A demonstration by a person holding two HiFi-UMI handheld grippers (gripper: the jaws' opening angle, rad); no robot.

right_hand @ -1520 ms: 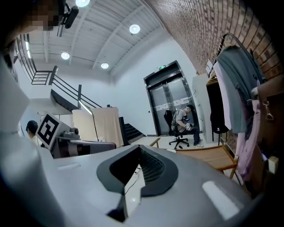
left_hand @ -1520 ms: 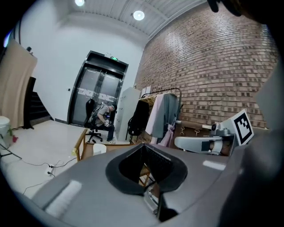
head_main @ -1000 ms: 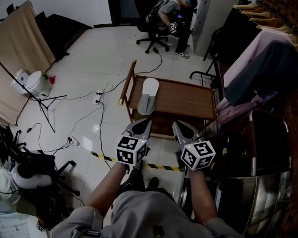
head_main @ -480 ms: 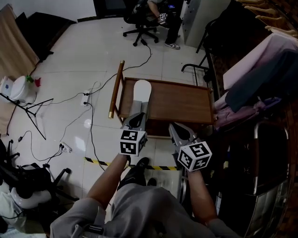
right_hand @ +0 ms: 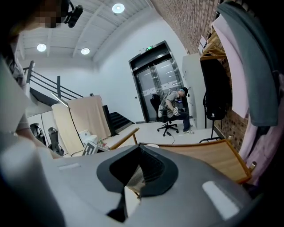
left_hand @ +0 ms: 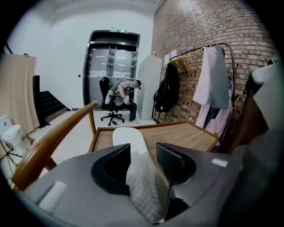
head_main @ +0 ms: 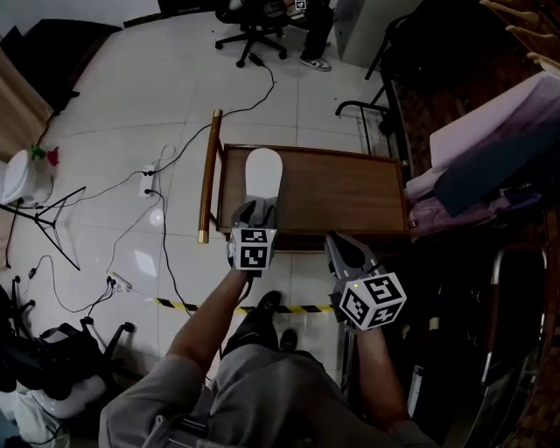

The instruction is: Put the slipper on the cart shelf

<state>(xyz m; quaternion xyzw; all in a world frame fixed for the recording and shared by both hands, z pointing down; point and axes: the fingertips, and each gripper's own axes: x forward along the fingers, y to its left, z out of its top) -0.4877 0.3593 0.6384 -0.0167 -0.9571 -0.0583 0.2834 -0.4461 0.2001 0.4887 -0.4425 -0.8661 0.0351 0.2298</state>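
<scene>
A white slipper (head_main: 262, 172) lies flat on the top shelf of the brown wooden cart (head_main: 350, 188), near its left side and pointing away from me. My left gripper (head_main: 255, 210) is at the slipper's near end. In the left gripper view the jaws (left_hand: 142, 153) are opening, the slipper (left_hand: 128, 136) reaches toward the gap, and the pads do not press on it. My right gripper (head_main: 343, 245) hovers at the cart's front edge, shut and empty. In the right gripper view its pads (right_hand: 140, 170) meet above the cart shelf (right_hand: 213, 155).
A wooden handle rail (head_main: 208, 175) runs along the cart's left end. Cables (head_main: 166, 219) and a yellow-black tape strip (head_main: 201, 303) lie on the white floor. Hanging clothes (head_main: 499, 131) crowd the right side. A person sits on an office chair (head_main: 254, 26) far back.
My left gripper has moved forward to the slipper's near end on the cart. The right gripper has stayed near the cart's front edge.
</scene>
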